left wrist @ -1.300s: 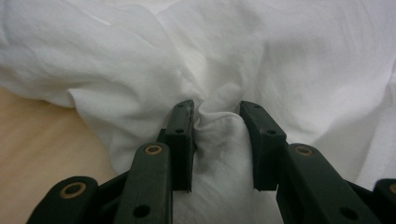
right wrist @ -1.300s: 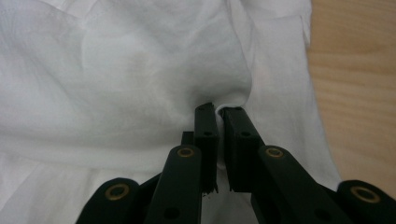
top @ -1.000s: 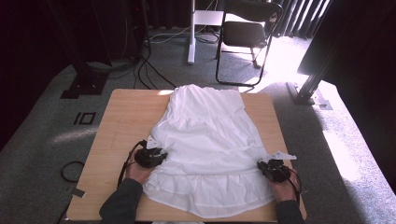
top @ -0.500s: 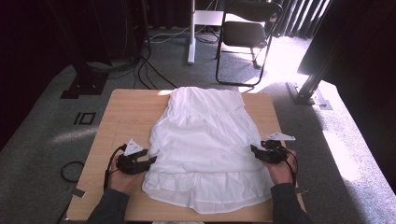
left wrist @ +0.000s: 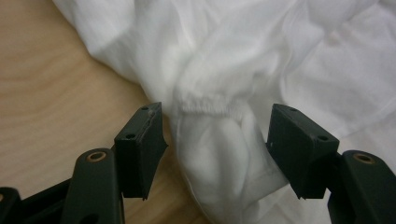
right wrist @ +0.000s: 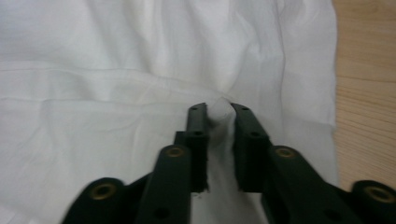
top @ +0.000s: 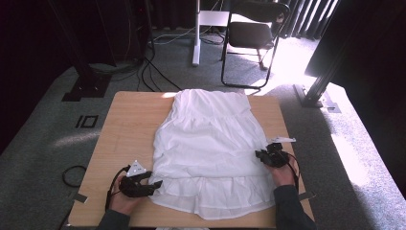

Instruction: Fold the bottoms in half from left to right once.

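- My white dress (top: 210, 148) lies flat on the wooden bench (top: 129, 124); its top end points away from me, and its frilly hem is close to my edge of the bench
- My left tongs (top: 154, 185) sit low at the left side of the dress, just above the frill; in the left gripper view (left wrist: 217, 140) the jaws stand wide apart and have just been opening; a puffy bit of cloth with a gathered seam sits between them, but the pads do not press on it
- My right tongs (top: 261, 155) are at the right edge of the dress; in the right gripper view (right wrist: 219, 135) the jaws have just been closing and now pinch a small fold of the white cloth; the fold pokes up between them
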